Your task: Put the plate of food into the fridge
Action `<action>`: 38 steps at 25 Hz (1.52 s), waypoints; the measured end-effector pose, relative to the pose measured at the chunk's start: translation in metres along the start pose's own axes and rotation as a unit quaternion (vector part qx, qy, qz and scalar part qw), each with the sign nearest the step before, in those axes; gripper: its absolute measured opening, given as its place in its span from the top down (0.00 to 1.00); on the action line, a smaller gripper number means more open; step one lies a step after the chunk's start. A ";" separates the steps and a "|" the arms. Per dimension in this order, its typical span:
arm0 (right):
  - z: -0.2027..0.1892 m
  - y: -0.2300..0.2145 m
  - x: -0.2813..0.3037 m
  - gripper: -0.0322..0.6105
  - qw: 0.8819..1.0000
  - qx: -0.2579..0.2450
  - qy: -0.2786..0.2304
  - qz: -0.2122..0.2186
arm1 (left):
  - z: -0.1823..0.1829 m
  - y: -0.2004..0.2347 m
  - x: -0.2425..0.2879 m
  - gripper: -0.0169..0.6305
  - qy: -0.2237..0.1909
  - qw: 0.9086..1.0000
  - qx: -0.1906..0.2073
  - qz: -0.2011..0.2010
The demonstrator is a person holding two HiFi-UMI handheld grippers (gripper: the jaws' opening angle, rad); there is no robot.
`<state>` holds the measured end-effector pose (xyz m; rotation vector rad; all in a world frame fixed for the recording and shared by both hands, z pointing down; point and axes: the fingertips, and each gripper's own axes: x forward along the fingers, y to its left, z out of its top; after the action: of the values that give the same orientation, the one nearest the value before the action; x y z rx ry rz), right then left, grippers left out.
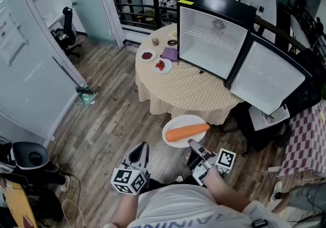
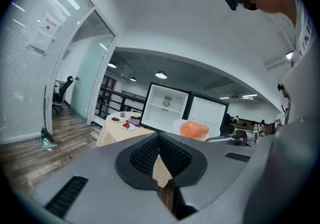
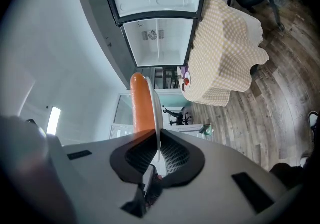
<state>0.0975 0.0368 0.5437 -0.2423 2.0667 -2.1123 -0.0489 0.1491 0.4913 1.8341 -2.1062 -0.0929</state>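
In the head view we hold the white plate point(image 1: 175, 124) in the air above the wooden floor point(image 1: 109, 120), just short of the near edge of the round counter point(image 1: 188, 92) with its checked cloth. A long orange piece of food point(image 1: 187, 132) lies across the plate. The right tongs point(image 1: 191, 144) pinch the plate's near rim, and the left tongs point(image 1: 143, 146) hang beside them on the left, apart from the plate. The fridge point(image 1: 214, 35) stands on the counter's far right part, its door point(image 1: 267, 76) swung wide to the right, showing a white interior with a wire shelf. Two small plates point(image 1: 162, 65) of red food and a purple item point(image 1: 169, 53) sit near the counter's far left edge. In the left gripper view the left tongs are pressed together at their tips with nothing between them, and they point toward the counter and the open fridge; the plate shows just to their right. In the right gripper view the right tongs are clamped on the plate's thin rim, seen edge-on, with the orange food lying against the plate's face beyond the pads.
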 end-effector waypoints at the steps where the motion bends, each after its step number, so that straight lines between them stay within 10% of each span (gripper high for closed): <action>1: 0.004 -0.002 0.002 0.89 1.000 0.004 -0.001 0.001 | -0.001 0.001 0.005 0.96 0.003 1.000 0.000 0.000; 38: 0.136 0.023 0.219 0.89 0.985 -0.021 -0.173 0.003 | 0.098 0.165 0.259 0.96 0.038 0.985 0.010 -0.170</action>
<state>-0.0831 -0.1477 0.5226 -0.5641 1.9030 -1.8643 -0.2617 -0.0927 0.4998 2.1570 -1.7307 -0.0837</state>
